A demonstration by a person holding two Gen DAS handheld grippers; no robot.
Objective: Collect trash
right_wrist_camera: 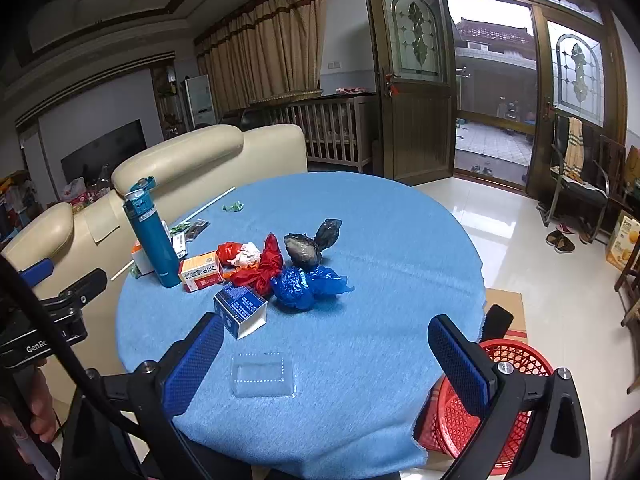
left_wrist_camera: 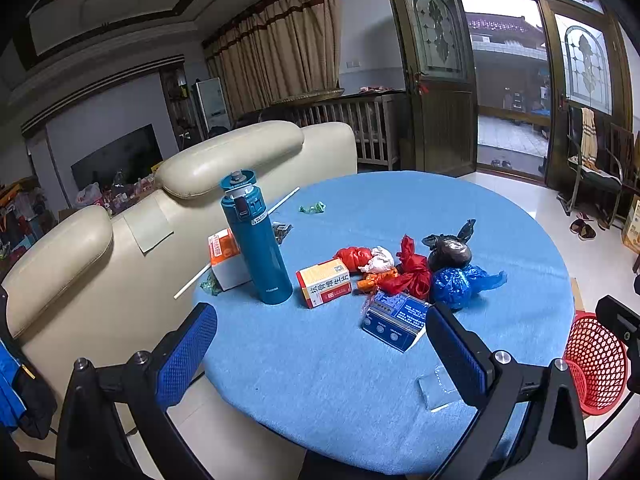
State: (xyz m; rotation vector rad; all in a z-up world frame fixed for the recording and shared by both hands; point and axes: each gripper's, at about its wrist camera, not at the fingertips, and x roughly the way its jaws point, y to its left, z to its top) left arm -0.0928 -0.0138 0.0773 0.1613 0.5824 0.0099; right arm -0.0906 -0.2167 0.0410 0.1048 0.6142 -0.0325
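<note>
Your left gripper (left_wrist_camera: 320,344) and right gripper (right_wrist_camera: 326,354) are each showing a black angular frame, silver screws at the joints, and two fingers faced with blue mesh-textured pads (right_wrist_camera: 194,364). In the right wrist view, a black cable (right_wrist_camera: 60,344) is crossing white "GenRo" lettering (right_wrist_camera: 37,347) on the left gripper's black body.

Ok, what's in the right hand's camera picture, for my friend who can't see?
The open right gripper hovers over a round blue table holding knotted trash bags, small boxes and a teal bottle. A red basket waits beside the table.
</note>
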